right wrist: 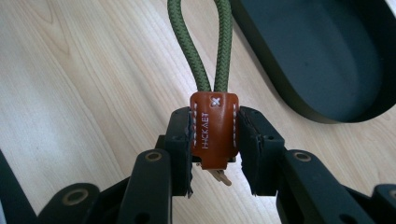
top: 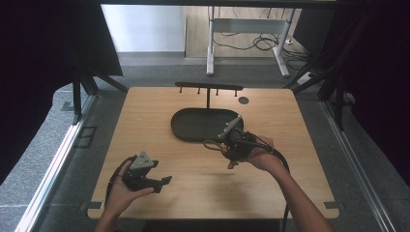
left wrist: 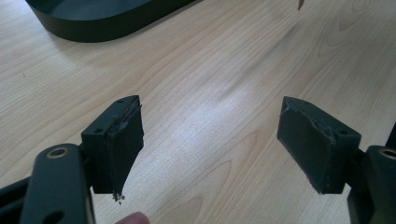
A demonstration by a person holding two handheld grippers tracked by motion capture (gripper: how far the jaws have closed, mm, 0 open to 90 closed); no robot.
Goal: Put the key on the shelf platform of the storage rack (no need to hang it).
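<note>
My right gripper (right wrist: 214, 140) is shut on the brown leather tab (right wrist: 214, 133) of a key strap; its green cord loop (right wrist: 205, 42) points away from the jaws. In the high view that right gripper (top: 227, 147) hovers over the table just in front of the black oval tray (top: 193, 126), the cord loop (top: 211, 144) sticking out to its left. My left gripper (left wrist: 210, 144) is open with bare wood between its pads, and in the high view the left gripper (top: 162, 182) sits near the table's front left, held in a hand.
A black stand with a crossbar and small pegs (top: 209, 87) rises behind the tray. A small dark round mark (top: 243, 100) lies on the wooden table (top: 290, 145) at the back right. The tray's rim (right wrist: 299, 105) is close to the right jaws; its edge (left wrist: 107, 28) lies beyond the left gripper.
</note>
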